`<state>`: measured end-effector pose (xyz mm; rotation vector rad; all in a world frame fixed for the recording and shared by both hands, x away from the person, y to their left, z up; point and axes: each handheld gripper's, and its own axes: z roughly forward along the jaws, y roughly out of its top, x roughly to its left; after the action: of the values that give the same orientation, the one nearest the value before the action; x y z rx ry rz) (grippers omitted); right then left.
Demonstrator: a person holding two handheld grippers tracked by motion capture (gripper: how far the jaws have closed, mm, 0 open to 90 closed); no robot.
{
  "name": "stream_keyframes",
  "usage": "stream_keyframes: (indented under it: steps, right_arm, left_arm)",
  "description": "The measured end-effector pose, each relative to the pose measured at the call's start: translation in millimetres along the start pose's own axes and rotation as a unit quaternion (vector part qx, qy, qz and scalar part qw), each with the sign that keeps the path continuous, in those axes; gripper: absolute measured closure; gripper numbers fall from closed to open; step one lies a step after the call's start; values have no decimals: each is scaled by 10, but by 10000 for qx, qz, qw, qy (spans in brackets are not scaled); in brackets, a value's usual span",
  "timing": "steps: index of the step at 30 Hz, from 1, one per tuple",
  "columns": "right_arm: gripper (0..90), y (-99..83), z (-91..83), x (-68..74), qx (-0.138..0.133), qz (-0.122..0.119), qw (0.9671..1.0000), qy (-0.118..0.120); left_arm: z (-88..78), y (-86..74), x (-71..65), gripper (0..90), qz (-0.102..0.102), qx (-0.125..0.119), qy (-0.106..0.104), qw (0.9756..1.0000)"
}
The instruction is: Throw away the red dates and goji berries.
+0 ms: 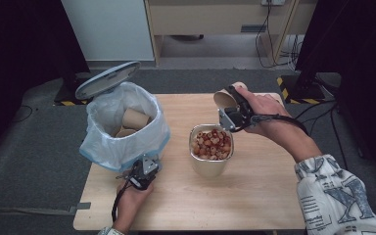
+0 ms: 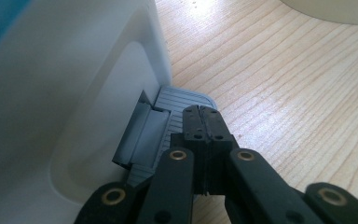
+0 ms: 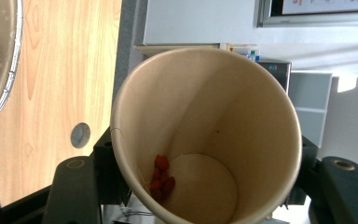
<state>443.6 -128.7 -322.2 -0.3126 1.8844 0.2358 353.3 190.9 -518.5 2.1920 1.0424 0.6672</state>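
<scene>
Paper cup [image 3: 205, 135], gripped by the right gripper [image 1: 231, 116], hangs tilted above the wooden table [image 1: 269, 196], seemingly indoors.

No legible text, label, brand, number or sign anywhere; only unreadable red marks on a framed board [image 3: 317, 11] at the right gripper view's top right corner.

1. The pedal bin [image 1: 122, 129] with its raised lid [image 1: 106, 80] blocks the bench's [image 1: 254, 196] far-left part.
2. The metal pot [image 1: 211, 159] of snacks stands mid-bench; a narrow lane runs between it and the bin.
3. The right gripper [image 1: 232, 115], clamping a paper cup [image 1: 226, 96], hangs over the far-right area.
4. The near strip lies open, except where the left gripper [image 1: 142, 175] sits at the bin's foot.
</scene>
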Motion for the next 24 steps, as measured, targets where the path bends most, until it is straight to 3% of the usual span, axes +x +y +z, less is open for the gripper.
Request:
stream_keyframes:
  steps: [7, 12, 19, 24]
  right_arm:
    - [356, -145, 21, -10, 15, 397, 9991, 112]
    - [356, -260, 59, -36, 22, 761, 9968, 228]
    - [356, -447, 114, -74, 38, 1211, 9917, 421]
    - [356, -587, 107, -98, -58, 1676, 9840, 602]
  left_arm:
    - [0, -1, -2, 893, -16, -2, -3, 10000]
    - [0, 0, -3, 892, -12, -1, -2, 10000]
    - [1, -1, -2, 893, -12, -5, -5, 10000]
    - [0, -2, -3, 893, -6, -4, -1, 10000]
